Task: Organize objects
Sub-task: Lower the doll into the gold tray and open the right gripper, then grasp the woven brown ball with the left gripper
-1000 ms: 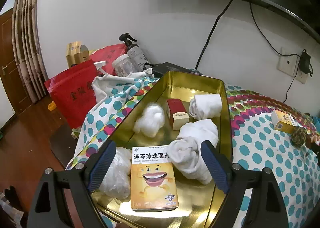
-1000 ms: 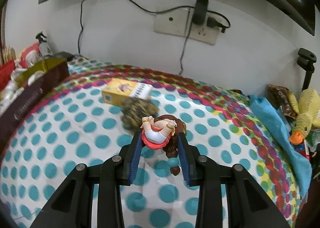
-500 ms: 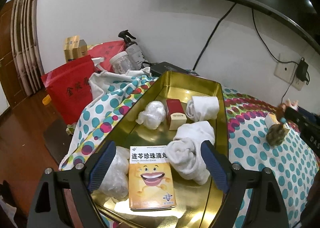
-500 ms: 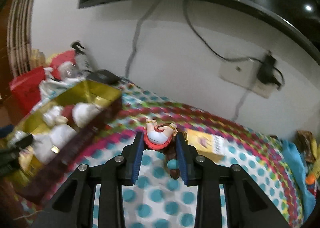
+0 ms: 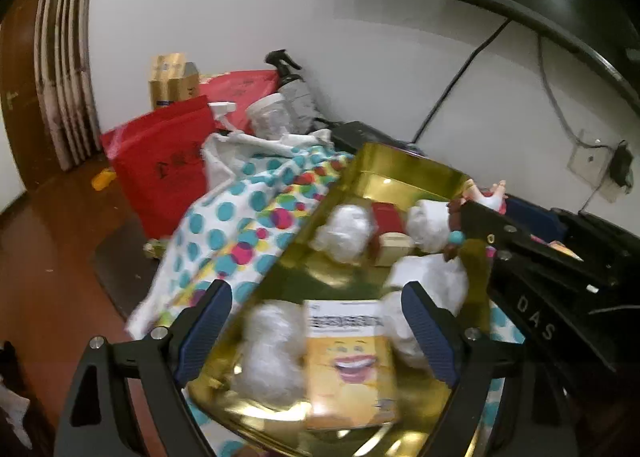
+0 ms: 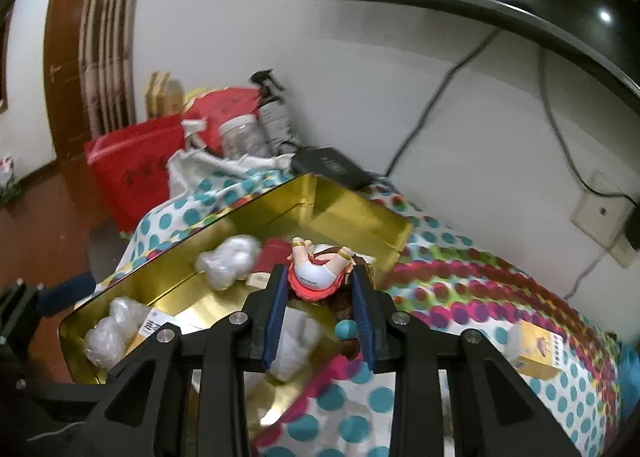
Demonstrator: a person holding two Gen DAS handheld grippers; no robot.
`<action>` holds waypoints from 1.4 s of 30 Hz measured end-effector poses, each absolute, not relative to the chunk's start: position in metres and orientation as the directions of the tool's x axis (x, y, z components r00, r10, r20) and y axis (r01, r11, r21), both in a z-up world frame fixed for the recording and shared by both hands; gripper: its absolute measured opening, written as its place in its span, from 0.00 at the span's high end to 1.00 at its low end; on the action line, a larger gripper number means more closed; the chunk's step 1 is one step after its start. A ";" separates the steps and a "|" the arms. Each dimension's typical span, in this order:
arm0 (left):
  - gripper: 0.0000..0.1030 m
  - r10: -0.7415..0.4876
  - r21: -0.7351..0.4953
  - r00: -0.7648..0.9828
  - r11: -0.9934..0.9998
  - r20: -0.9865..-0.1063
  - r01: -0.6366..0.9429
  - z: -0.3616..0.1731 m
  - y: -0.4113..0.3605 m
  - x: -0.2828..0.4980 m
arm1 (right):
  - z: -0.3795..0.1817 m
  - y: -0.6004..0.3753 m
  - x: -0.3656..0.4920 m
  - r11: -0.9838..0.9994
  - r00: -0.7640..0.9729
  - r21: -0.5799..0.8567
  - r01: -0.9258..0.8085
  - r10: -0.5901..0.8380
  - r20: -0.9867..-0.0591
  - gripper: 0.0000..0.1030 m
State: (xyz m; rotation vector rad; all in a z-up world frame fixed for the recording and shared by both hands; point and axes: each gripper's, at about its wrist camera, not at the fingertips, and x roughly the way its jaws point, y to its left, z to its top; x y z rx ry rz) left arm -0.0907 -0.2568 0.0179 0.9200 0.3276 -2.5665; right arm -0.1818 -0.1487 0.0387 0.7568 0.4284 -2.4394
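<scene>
Two grippers were in play; my right gripper pinched the doll upside down, above the gold tin; my left gripper hung open at the tin's near end; next, I judged, lowering and releasing among the bundles.

Open left gripper over gold tin

— Held where?
— Figurine, upside down, red skirt and white bottom up, feet toward far wall, clamped above gold tin near its right edge.
— Inside tin?
— White wrapped bundles along left edge, red box mid, white rolls right, yellow smiling-face box at near end.
</scene>
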 end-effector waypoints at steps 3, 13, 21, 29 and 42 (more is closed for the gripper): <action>0.14 -0.273 -0.115 -0.704 -0.885 -0.656 0.451 0.018 -0.269 -0.088 | 0.038 -0.159 -0.185 -0.797 -0.680 -0.115 0.593 -0.418 -0.602 0.71; 0.14 -0.285 -0.104 -0.700 -0.884 -0.655 0.456 0.016 -0.274 -0.089 | 0.029 -0.186 -0.201 -0.786 -0.662 -0.124 0.606 -0.412 -0.626 0.71; 0.14 -0.285 -0.106 -0.696 -0.881 -0.659 0.462 0.015 -0.274 -0.089 | 0.025 -0.197 -0.206 -0.772 -0.636 -0.098 0.628 -0.436 -0.636 0.70; 0.14 -0.281 -0.111 -0.700 -0.882 -0.656 0.458 0.015 -0.272 -0.090 | 0.034 -0.190 -0.202 -0.787 -0.665 -0.107 0.608 -0.431 -0.610 0.50; 0.14 -0.259 -0.091 -0.774 -0.922 -0.578 0.376 0.030 -0.233 -0.087 | 0.037 -0.068 -0.204 -0.915 -0.796 -0.134 0.381 -0.251 -0.551 0.14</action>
